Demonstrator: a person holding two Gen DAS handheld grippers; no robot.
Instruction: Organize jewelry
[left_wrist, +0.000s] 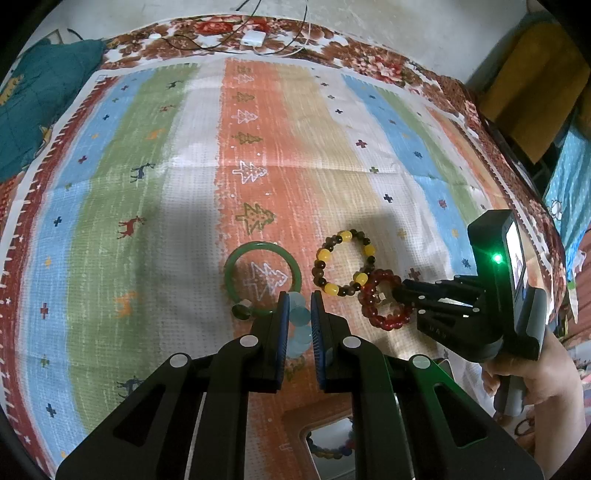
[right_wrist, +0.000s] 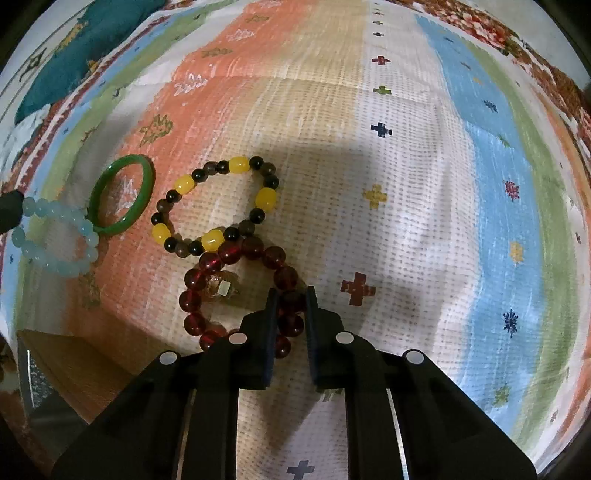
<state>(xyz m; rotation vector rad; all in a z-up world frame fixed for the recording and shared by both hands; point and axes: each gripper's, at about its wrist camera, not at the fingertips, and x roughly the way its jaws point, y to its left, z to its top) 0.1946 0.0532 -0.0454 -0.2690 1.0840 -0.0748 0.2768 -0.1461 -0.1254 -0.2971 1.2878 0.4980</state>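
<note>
On the striped cloth (left_wrist: 177, 155) lie a green bangle (left_wrist: 263, 244) (right_wrist: 149, 184), a bracelet of yellow and dark beads (left_wrist: 345, 235) (right_wrist: 238, 165) and a red bead bracelet (left_wrist: 368, 292) (right_wrist: 208, 262). The red one touches the yellow and dark one. My left gripper (left_wrist: 299, 295) is shut on a pale blue bead bracelet (left_wrist: 300, 317) (right_wrist: 55, 236), which hangs against the bangle's near edge. My right gripper (right_wrist: 291, 293) (left_wrist: 397, 292) points steeply down, its fingers closed on beads at the red bracelet's right side. A small golden charm (right_wrist: 219, 286) lies inside the red loop.
A wooden box (left_wrist: 295, 417) (right_wrist: 74, 362) stands at the near edge, with beads showing through its opening. A teal cushion (left_wrist: 40, 99) lies at the far left. Cables and a white charger (left_wrist: 253, 38) lie along the far edge. A person's hand (left_wrist: 546, 376) holds the right gripper.
</note>
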